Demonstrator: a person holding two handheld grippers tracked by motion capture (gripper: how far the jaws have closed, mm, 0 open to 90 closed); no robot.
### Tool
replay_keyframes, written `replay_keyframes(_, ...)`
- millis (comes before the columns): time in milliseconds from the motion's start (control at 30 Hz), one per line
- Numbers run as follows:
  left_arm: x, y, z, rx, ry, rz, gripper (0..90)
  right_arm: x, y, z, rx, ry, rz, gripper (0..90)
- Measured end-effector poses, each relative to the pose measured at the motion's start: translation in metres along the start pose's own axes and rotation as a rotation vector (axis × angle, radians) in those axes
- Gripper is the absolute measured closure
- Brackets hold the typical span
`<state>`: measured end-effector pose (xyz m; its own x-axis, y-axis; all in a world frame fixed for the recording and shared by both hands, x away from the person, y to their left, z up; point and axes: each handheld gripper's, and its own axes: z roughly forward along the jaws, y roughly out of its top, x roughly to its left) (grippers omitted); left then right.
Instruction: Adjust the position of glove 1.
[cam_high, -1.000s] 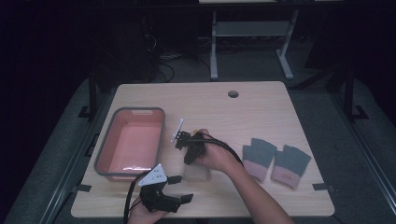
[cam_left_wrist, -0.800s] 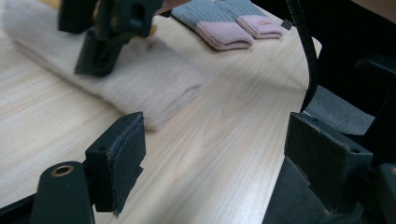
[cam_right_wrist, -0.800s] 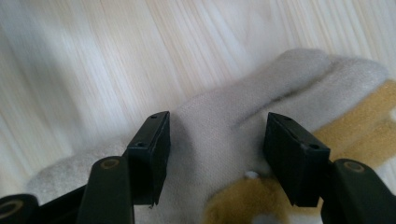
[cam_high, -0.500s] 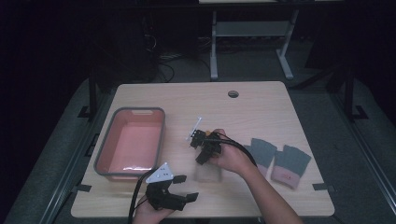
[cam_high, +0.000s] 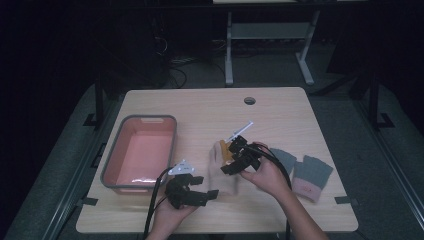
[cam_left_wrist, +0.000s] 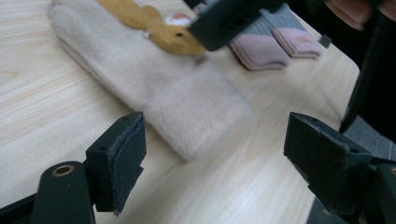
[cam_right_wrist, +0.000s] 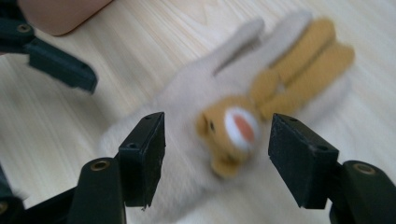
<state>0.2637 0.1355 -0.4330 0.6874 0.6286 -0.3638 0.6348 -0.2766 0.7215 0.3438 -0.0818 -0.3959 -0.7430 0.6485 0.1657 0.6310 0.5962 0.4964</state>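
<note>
Right gripper (cam_right_wrist: 212, 158) — jaws spread wide, holding nothing, poised just above a beige glove (cam_right_wrist: 187, 154) that lies flat on the worktop (cam_right_wrist: 116, 42). Between the jaws sits the glove's sewn-on orange rabbit patch (cam_right_wrist: 233, 135), its long ears running out alongside the glove's fingers. The view is blurred; I cannot tell whether either jaw touches the fabric.

Left gripper (cam_left_wrist: 210, 158) — jaws also wide apart and empty, low over the worktop, facing the glove's cuff end (cam_left_wrist: 205, 116) from just short of it. No contact visible.

In the high view the right gripper (cam_high: 235, 157) is over the glove (cam_high: 225, 175) near the middle of the worktop (cam_high: 210, 110), with the left gripper (cam_high: 197, 195) just beside the glove's near end, towards the front edge. To the right lie two grey gloves with pink cuffs (cam_high: 300, 172), side by side, close to the right hand. On the left side stands a grey-rimmed tub with a pink inside (cam_high: 172, 145), apparently empty, well apart from the gloves.

Handling judgement: the beige glove looks fleecy, light and limp — it will sag and fold from any pinch point, and won't slip much against padded jaws. The best hold is probably the thick cuff, or across the palm; the thin fingers and rabbit ears would likely only drag the rest behind.
</note>
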Motion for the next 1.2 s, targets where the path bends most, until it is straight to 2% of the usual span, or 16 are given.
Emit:
replay_keyframes(67, 0.002, 0.004, 0.005, 0.012, 0.032, -0.015, 20.9, -0.004, -0.008, -0.002, -0.016, -0.002, 0.038, 36.2)
replay_keyframes(133, 0.005, 0.006, 0.009, 0.019, 0.072, -0.004, 20.9, -0.007, -0.017, -0.001, -0.036, 0.014, 0.081, 36.3)
replay_keyframes(233, 0.011, 0.010, 0.016, 0.034, 0.091, -0.023, 20.9, -0.011, -0.029, 0.005, -0.042, 0.029, 0.140, 36.5)
replay_keyframes(300, 0.014, 0.012, 0.020, 0.042, 0.090, -0.055, 21.0, -0.012, -0.034, 0.008, -0.051, 0.038, 0.170, 36.6)
replay_keyframes(433, 0.024, 0.014, 0.026, 0.061, 0.057, -0.137, 22.9, -0.017, -0.041, 0.014, -0.069, 0.089, 0.223, 38.1)
replay_keyframes(467, 0.024, 0.014, 0.026, 0.061, 0.057, -0.137, 23.7, -0.018, -0.041, 0.015, -0.065, 0.086, 0.229, 39.1)
replay_keyframes(500, 0.028, 0.014, 0.029, 0.071, 0.049, -0.183, 24.1, -0.018, -0.041, 0.016, -0.067, 0.072, 0.238, 39.8)
replay_keyframes(533, 0.030, 0.014, 0.031, 0.072, 0.044, -0.206, 24.5, -0.019, -0.042, 0.017, -0.070, 0.074, 0.249, 40.5)
replay_keyframes(700, 0.039, 0.014, 0.034, 0.067, 0.033, -0.275, 29.3, -0.024, -0.044, 0.021, -0.055, 0.105, 0.320, 42.0)
replay_keyframes(767, 0.041, 0.014, 0.037, 0.071, 0.022, -0.308, 30.3, -0.025, -0.046, 0.022, -0.062, 0.108, 0.329, 42.4)
replay_keyframes(867, 0.045, 0.012, 0.041, 0.076, 0.006, -0.353, 31.8, -0.027, -0.048, 0.025, -0.070, 0.146, 0.369, 42.4)
replay_keyframes(967, 0.045, 0.012, 0.042, 0.071, -0.011, -0.362, 35.3, -0.030, -0.052, 0.030, -0.074, 0.165, 0.417, 42.1)
replay_keyframes(1000, 0.046, 0.012, 0.043, 0.070, -0.018, -0.372, 35.3, -0.030, -0.052, 0.030, -0.074, 0.165, 0.417, 42.1)
replay_keyframes(1067, 0.047, 0.011, 0.044, 0.069, -0.039, -0.396, 39.4, -0.031, -0.055, 0.032, -0.083, 0.178, 0.459, 43.8)
replay_keyframes(1200, 0.049, 0.010, 0.048, 0.070, -0.071, -0.402, 47.6, -0.033, -0.062, 0.034, -0.116, 0.219, 0.504, 51.4)
